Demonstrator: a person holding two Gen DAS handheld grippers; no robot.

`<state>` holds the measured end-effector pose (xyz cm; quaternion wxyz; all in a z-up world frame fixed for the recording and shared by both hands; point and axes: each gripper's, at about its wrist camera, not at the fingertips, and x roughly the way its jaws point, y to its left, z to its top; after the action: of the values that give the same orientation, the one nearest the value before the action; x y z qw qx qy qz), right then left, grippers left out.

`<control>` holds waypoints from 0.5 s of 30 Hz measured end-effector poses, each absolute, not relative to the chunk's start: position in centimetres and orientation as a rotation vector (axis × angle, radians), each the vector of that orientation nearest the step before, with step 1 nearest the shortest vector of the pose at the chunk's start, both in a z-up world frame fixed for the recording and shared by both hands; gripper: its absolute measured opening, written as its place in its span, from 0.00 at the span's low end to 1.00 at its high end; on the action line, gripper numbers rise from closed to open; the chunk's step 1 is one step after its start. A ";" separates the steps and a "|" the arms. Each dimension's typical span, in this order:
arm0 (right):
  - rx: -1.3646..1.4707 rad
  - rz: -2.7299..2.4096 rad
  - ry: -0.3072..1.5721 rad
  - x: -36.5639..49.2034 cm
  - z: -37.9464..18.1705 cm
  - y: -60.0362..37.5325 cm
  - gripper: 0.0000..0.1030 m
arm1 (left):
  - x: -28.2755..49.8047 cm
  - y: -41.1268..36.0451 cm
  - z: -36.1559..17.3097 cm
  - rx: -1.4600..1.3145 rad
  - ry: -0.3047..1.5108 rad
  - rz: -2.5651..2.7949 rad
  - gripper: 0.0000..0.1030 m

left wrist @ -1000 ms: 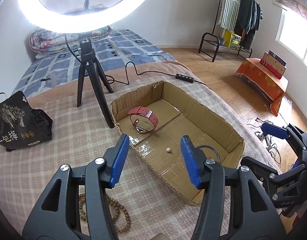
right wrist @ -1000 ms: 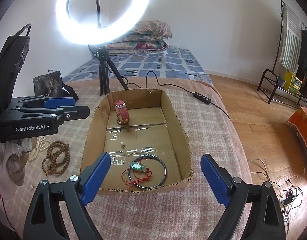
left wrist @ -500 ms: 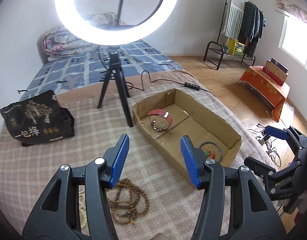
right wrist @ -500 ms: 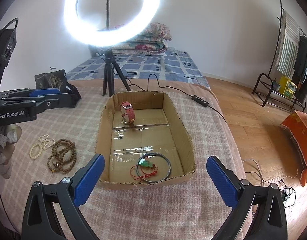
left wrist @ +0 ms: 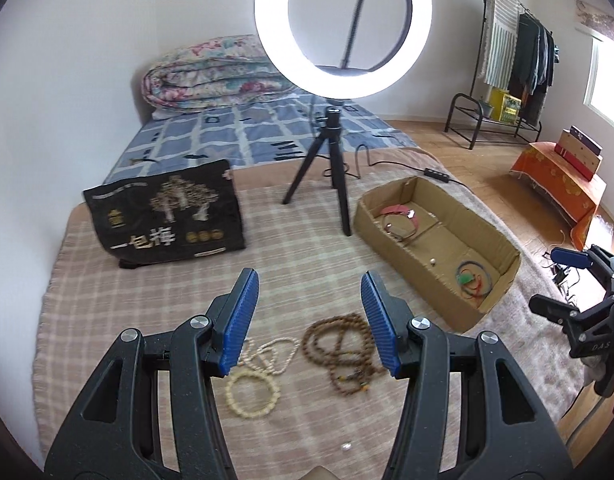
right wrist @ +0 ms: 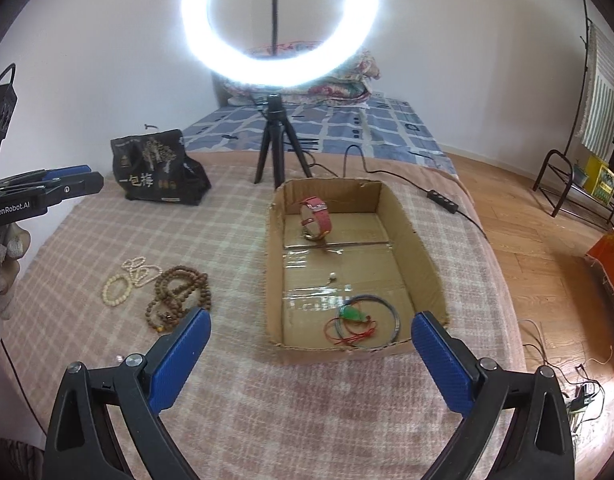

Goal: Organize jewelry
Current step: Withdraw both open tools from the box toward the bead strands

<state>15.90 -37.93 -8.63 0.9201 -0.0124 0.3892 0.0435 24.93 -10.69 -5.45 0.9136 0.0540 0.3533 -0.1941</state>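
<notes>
The left gripper (left wrist: 309, 320) hangs wide open and empty above the brown bead necklace (left wrist: 341, 350) and the cream bead strands (left wrist: 259, 376), low in the frame on the bed; it seems poised to pick one next, needing a descent and a close. The right gripper (right wrist: 309, 356), also open and empty, waits before the cardboard box (right wrist: 423, 248) holding a red watch (right wrist: 317, 218) and bangle (right wrist: 371, 320). The ring-light tripod (left wrist: 327, 172) stands beside the box.

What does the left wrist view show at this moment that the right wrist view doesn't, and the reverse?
Left wrist only: a small pale bead on the blanket between its fingers, and the right gripper.
Right wrist only: the left gripper from the side.
Both: the cardboard box holding the red watch, the brown bead strand and the cream bracelet outside the box.
</notes>
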 end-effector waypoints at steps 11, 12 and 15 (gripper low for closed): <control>0.038 0.166 0.835 17.3 -9.0 -34.8 0.78 | 24.2 -3.8 -7.2 0.058 0.773 -0.313 0.53; 0.041 0.171 0.841 17.5 -9.2 -34.4 0.78 | 24.2 -3.3 -7.7 0.049 0.784 -0.310 0.53; 0.033 0.185 0.857 18.0 -9.6 -33.3 0.76 | 24.1 -2.3 -9.0 0.033 0.808 -0.303 0.53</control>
<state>17.98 -33.34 -9.63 0.9053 0.0159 0.4148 0.0895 24.15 -2.31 -8.99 0.9082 0.0160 0.3916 -0.1470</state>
